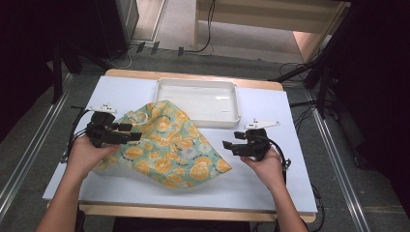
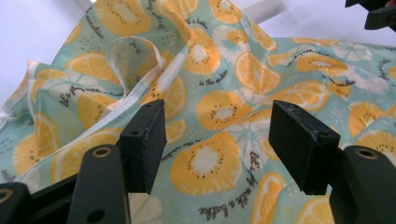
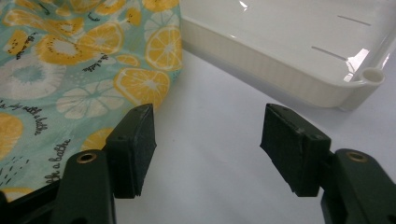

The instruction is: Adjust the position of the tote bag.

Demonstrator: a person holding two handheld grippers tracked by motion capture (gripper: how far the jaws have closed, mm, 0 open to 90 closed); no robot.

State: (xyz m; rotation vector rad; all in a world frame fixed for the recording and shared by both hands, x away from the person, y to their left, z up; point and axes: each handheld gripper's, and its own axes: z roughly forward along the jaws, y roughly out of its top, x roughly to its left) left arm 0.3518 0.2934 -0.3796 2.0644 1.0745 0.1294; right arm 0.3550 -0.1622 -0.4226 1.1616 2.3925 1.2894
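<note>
**Cloth lies under the left gripper, with the right one standing off its near corner**

Cloth, a teal piece printed with orange slices, is spread rumpled across the middle of the white table, its far edge riding up against the white tray. Its long axis runs from the far-left bunch down to the near-right corner.

The left gripper is the nearer of the two: it hovers over the fabric's left side, jaws parted with nothing pinched. In the left gripper view the left gripper looks straight onto the print, a white hem strip looping just beyond its left pad.

The right gripper sits just beside the cloth's right edge, over bare table, jaws spread wide and empty. In the right gripper view the fabric edge lies off to the left of the right gripper, the tray ahead and to the right.

A grab on the cloth looks shortest for the left hand, which need only drop; the right must shift sideways toward the fabric first.
</note>
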